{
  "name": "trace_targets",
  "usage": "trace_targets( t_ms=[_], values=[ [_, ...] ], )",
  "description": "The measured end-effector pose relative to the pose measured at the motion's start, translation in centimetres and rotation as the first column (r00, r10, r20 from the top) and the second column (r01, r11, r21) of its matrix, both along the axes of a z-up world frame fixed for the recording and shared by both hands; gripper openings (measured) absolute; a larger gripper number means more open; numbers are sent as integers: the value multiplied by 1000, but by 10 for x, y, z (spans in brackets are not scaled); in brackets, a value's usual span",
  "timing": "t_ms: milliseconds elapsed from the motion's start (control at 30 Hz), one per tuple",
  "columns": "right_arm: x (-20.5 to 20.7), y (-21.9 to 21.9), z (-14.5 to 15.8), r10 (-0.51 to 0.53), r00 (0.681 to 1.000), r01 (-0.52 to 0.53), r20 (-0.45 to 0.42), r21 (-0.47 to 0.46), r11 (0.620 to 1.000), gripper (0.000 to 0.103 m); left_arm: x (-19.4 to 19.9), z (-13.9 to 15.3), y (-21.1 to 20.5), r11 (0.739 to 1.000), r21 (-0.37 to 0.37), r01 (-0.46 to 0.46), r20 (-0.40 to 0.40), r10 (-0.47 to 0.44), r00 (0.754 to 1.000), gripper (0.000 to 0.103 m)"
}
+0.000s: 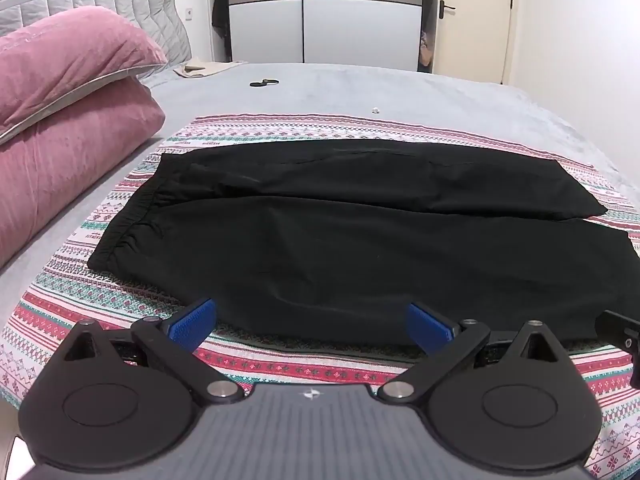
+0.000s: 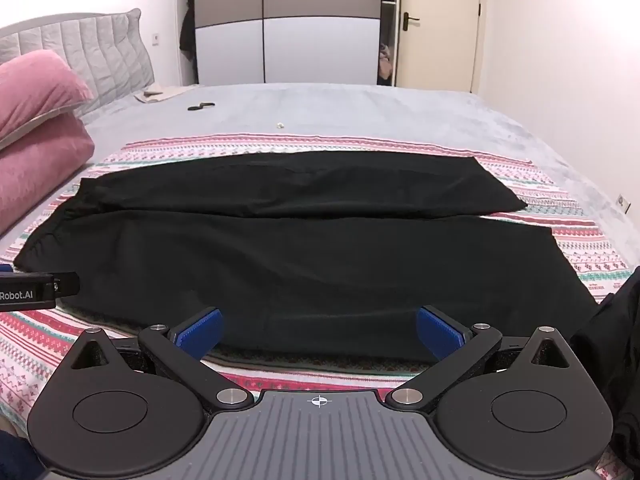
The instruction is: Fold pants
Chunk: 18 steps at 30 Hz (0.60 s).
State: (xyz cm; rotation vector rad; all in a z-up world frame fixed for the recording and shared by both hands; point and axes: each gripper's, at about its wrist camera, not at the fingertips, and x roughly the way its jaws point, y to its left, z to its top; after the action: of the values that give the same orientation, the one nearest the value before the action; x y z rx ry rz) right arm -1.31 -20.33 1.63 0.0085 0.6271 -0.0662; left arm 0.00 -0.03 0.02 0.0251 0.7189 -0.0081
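The only readable lettering is "Robot.AI", in white on the black body of the left hand-held gripper (image 2: pixel 38 290), which enters the right wrist view from the left. Its start is cut off by the frame edge. No other text can be read.

A striped pink-and-teal patterned cloth (image 1: pixel 120 292) covers the grey bed (image 1: pixel 340 88). Two plush pink pillows (image 1: pixel 68 92) are stacked against the grey quilted headboard (image 2: pixel 92 48). A white-and-taupe sliding wardrobe (image 2: pixel 288 20) stands beyond.
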Motion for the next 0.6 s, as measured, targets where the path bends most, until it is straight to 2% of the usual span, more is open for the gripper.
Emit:
trace_targets(
  t_ms=[600],
  values=[
    [-2, -4, -3, 0, 1000, 0, -3, -5, 1000, 103, -3, 1, -3, 1000, 6, -3, 12, 3, 1000, 103]
  ],
)
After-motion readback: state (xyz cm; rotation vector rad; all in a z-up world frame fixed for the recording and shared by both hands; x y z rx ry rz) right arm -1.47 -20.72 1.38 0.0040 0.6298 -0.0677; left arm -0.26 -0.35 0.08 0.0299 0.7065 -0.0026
